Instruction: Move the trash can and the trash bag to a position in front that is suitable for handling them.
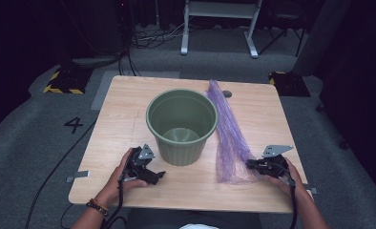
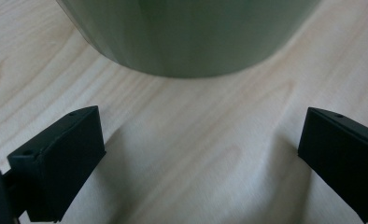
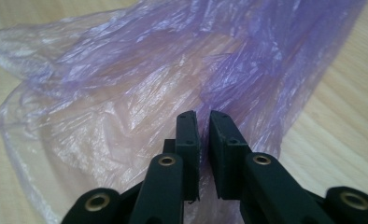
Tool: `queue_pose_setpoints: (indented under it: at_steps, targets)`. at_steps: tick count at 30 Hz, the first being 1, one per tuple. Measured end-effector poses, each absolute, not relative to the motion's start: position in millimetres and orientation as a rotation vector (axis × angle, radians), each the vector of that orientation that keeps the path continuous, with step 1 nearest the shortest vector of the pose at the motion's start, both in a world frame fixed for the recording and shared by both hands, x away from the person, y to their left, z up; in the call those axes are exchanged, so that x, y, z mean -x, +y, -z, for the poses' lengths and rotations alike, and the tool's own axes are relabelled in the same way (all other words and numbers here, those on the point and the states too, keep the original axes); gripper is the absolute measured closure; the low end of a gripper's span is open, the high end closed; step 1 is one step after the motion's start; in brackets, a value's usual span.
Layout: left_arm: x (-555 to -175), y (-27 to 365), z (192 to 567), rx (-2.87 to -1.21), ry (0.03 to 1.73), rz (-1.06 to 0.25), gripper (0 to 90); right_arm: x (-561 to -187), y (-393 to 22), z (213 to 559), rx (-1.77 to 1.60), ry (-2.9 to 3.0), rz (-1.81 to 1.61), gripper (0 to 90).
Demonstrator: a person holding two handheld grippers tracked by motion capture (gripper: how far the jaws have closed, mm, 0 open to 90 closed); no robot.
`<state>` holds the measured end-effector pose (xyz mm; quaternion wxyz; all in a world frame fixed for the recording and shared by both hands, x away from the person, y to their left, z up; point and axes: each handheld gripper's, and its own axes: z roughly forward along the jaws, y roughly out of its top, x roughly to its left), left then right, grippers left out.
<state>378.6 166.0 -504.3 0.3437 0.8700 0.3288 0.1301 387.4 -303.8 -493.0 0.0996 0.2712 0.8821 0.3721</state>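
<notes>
**A:** Quick look at the setup. Green bin [image 1: 182, 125] parked upright mid-counter [image 1: 129, 95], mouth open and nothing inside. Purple plastic bag [image 1: 230, 138] stretched flat in a long strip just right of it, near end fanned out toward the front edge. Guessing a liner job?

**B:** Looks that way. Right claw [image 1: 249, 164] down low at the fanned end of the bag, jaws pinched almost together. Close up [image 3: 200, 122], thin film bunched right at the tips, so probably nipping one layer. Can't say for sure whether one ply or both got caught.

**A:** Makes sense to grab there though. Loose end, easiest place to peel the mouth open.

**B:** Yep. And left claw [image 1: 158, 176] sitting on the counter just left of the bin's base, spread wide, holding nothing. From its own camera, bin wall [image 2: 187, 37] straight ahead, near but not touching.

**A:** Standing by to steady the bin or take the other side of the bag, likely.

**B:** Either works. Bin close beside the bag keeps the carry short.
</notes>
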Motion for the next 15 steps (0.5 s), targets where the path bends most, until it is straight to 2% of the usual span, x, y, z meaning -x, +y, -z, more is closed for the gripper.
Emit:
queue_pose_setpoints:
  at_steps: [9,15]
  targets:
    - [-394.8,152.6,504.2,-2.245,0.904,-0.359,0.2,-364.6,-270.8,491.8,-0.663,2.689,-1.104,85.3]
    - [-395.9,152.8,504.0,-2.249,0.901,-0.360,0.1,-353.1,-251.3,490.7,-0.588,2.723,-1.091,82.7]
